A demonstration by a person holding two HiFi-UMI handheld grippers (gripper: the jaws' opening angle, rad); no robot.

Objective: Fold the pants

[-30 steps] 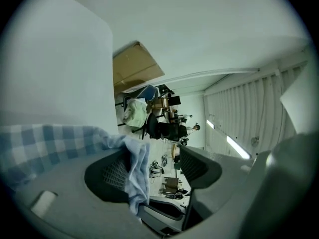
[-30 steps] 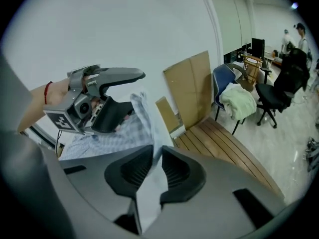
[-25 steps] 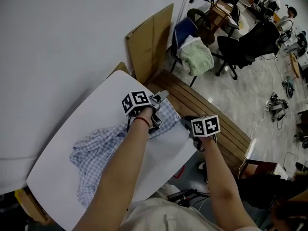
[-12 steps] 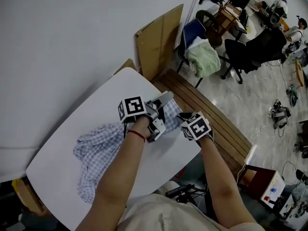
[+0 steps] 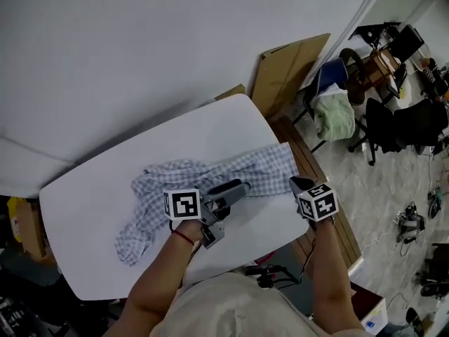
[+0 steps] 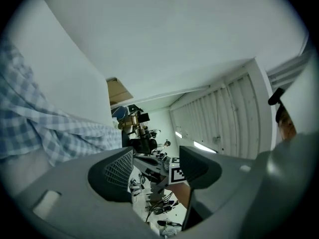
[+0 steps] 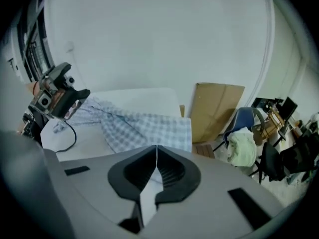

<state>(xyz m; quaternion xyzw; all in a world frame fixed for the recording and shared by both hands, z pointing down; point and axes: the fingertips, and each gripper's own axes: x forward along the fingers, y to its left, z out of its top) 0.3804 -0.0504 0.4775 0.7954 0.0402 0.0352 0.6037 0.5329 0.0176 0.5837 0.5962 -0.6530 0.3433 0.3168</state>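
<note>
Pants (image 5: 210, 176) lay on the table (image 5: 84, 195), drawn out longer than a second before, with one leg reaching the right edge instead of bunched. The right gripper (image 5: 297, 184) had just been closing, and its jaws met at that hem with no cloth plainly between them. The left gripper (image 5: 237, 187) had pulled back over the middle, jaws apart and empty. This looked like flattening before the first fold.

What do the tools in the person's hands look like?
The left tool and right tool are grey, with dark ribbed pads. Each carries a white cube printed with black squares. A red band circles the left wrist; the arms wear no sleeves.
</note>
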